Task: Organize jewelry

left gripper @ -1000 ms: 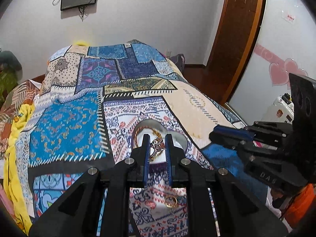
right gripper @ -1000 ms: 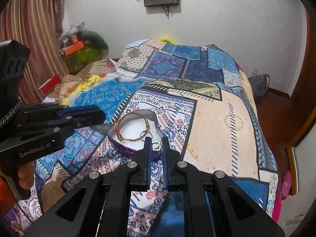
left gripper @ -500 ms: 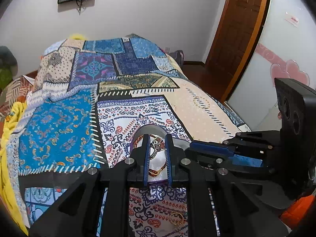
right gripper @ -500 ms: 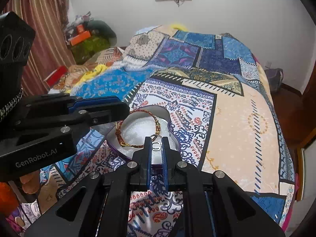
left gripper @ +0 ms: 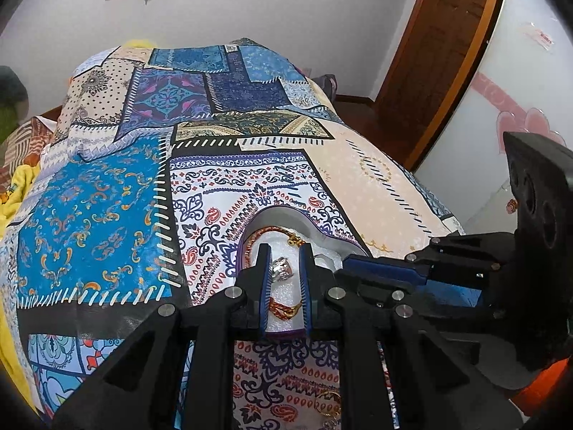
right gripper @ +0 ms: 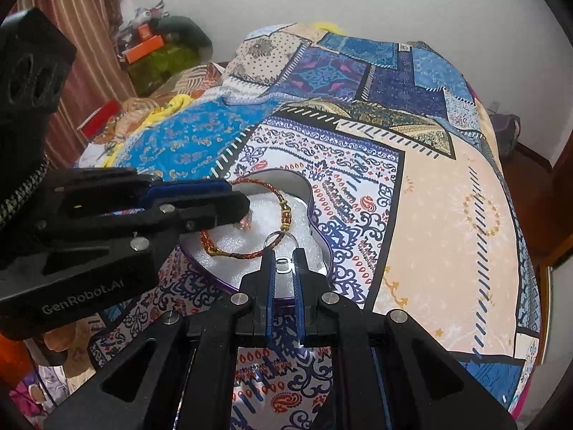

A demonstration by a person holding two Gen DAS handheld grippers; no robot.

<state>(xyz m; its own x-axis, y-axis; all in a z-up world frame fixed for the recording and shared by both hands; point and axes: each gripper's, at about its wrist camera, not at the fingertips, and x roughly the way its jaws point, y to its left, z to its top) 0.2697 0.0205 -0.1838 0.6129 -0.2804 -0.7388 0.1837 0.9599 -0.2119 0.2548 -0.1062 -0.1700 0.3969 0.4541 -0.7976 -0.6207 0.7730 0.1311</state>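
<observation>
A heart-shaped purple tin (right gripper: 317, 215) with white foam lies on the patchwork bedspread; it also shows in the left wrist view (left gripper: 283, 215). A red and gold braided bangle (right gripper: 283, 208) lies in it. My left gripper (left gripper: 284, 265) hangs over the tin, and a stone ring (left gripper: 281, 268) leans against its left finger; the jaws stand apart. My right gripper (right gripper: 284, 263) is shut on a silver ring (right gripper: 280, 242) above the tin's near edge.
More gold jewelry (left gripper: 327, 403) lies on the bedspread below the left gripper. The bed's right edge drops to a wooden floor and a door (left gripper: 440, 53). Clutter and curtains (right gripper: 89, 46) stand left of the bed.
Both grippers moved forward over the tin. The left gripper's jaws have parted a little, and the ring in it now sits lower, above the foam.
</observation>
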